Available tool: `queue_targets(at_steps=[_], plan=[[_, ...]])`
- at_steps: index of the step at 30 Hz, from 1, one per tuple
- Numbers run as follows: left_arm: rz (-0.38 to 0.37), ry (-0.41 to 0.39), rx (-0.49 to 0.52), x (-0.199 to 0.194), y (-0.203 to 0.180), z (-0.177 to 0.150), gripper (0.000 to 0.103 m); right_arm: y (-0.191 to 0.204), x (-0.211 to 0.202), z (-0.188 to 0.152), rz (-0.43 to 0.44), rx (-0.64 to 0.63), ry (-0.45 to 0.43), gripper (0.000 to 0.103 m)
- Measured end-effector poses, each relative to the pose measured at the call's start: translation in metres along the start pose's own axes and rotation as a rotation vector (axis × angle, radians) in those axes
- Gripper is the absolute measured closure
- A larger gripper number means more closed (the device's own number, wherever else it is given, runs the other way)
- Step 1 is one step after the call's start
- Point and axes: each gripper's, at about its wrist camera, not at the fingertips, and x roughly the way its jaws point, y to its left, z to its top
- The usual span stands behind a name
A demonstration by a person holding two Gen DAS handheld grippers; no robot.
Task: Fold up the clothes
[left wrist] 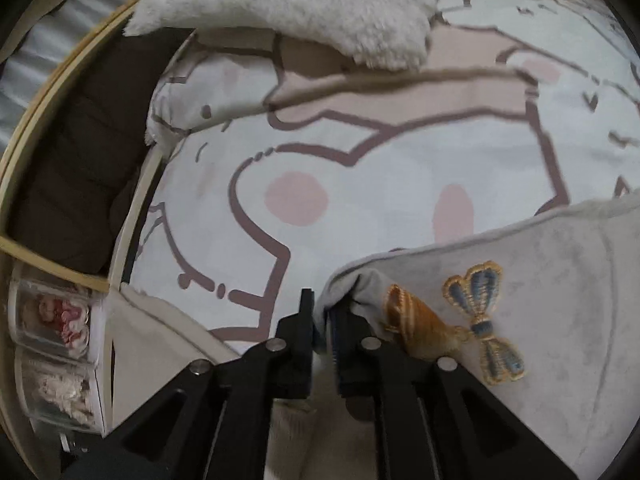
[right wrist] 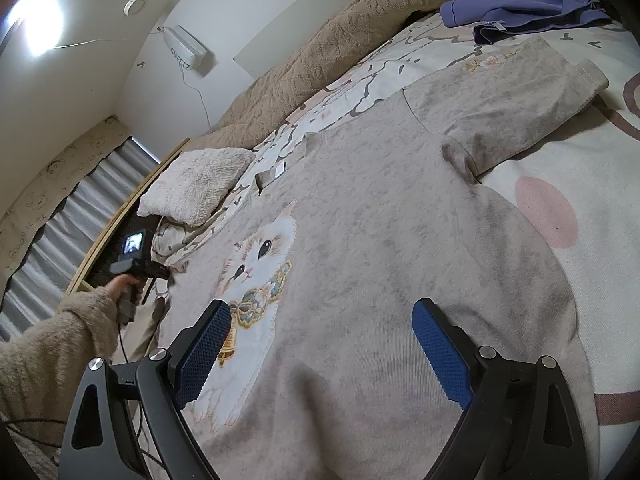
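Grey cat shirt [right wrist: 380,220] lies flat on the bed [right wrist: 580,184], 1 sleeve out to the side. Left gripper [left wrist: 320,320] has its jaws nearly together, pinching the shirt's edge by the bow patch [left wrist: 484,320]. Right gripper [right wrist: 320,344] hovers over the shirt w/ jaws spread wide, nothing in them.

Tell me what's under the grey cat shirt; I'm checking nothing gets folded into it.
Around the grey cat shirt only the cartoon-print bedsheet shows, running beneath its edges. Anything under its middle is covered.
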Motion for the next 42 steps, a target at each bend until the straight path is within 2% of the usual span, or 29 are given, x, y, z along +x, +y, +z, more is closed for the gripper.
queue_targets(at_steps=[1, 3, 5, 6, 8, 10, 12, 14, 17, 24, 26, 28, 33, 35, 37, 38, 40, 42], plan=[[0.011, -0.009, -0.015, 0.002, 0.006, -0.002, 0.078, 0.000, 0.001, 0.000, -0.003, -0.001, 0.002, 0.011], [-0.028, -0.025, -0.085, -0.002, 0.023, -0.007, 0.070, 0.001, 0.003, 0.001, -0.010, -0.003, 0.007, 0.011], [-0.131, -0.029, -0.177, -0.009, 0.047, -0.019, 0.062, 0.001, 0.005, 0.002, -0.016, -0.005, 0.012, 0.011], [-0.189, -0.018, -0.203, -0.010, 0.056, -0.028, 0.061, 0.001, 0.005, 0.002, -0.016, -0.005, 0.013, 0.011], [-0.285, 0.015, -0.218, -0.011, 0.066, -0.051, 0.061, 0.000, 0.004, 0.002, -0.015, -0.005, 0.012, 0.011], [-0.348, 0.045, -0.208, -0.010, 0.068, -0.076, 0.061, -0.001, 0.004, 0.001, -0.015, -0.006, 0.012, 0.011], [-0.370, 0.061, -0.190, -0.010, 0.062, -0.093, 0.061, -0.001, 0.005, 0.002, -0.016, -0.007, 0.013, 0.011], [-0.356, 0.050, -0.162, -0.013, 0.052, -0.104, 0.061, -0.001, 0.005, 0.002, -0.016, -0.007, 0.013, 0.011], [-0.316, 0.024, -0.132, -0.015, 0.034, -0.105, 0.059, -0.002, 0.004, 0.002, -0.015, -0.008, 0.013, 0.011], [-0.359, -0.023, -0.173, -0.027, 0.030, -0.102, 0.055, -0.004, 0.004, 0.002, -0.011, -0.006, 0.013, 0.011], [-0.399, -0.033, -0.222, -0.033, 0.038, -0.105, 0.055, -0.004, 0.004, 0.002, -0.009, -0.006, 0.011, 0.011], [-0.470, -0.029, -0.303, -0.038, 0.050, -0.111, 0.055, -0.004, 0.004, 0.002, -0.009, -0.005, 0.010, 0.011], [-0.736, 0.054, -0.495, -0.030, 0.064, -0.124, 0.055, -0.004, 0.004, 0.001, -0.006, -0.003, 0.007, 0.011], [-0.759, 0.095, -0.517, -0.023, 0.056, -0.124, 0.055, -0.004, 0.004, 0.001, -0.005, -0.002, 0.006, 0.011], [-0.730, 0.109, -0.526, -0.016, 0.049, -0.122, 0.056, -0.004, 0.004, 0.001, -0.005, -0.003, 0.007, 0.011], [-0.714, 0.108, -0.534, -0.013, 0.046, -0.120, 0.056, -0.004, 0.004, 0.001, -0.004, -0.002, 0.007, 0.011], [-0.678, 0.096, -0.554, -0.008, 0.043, -0.116, 0.067, -0.004, 0.004, 0.001, -0.003, -0.001, 0.006, 0.011], [-0.669, 0.085, -0.561, -0.008, 0.039, -0.114, 0.091, -0.004, 0.004, 0.001, 0.000, 0.002, 0.005, 0.011]])
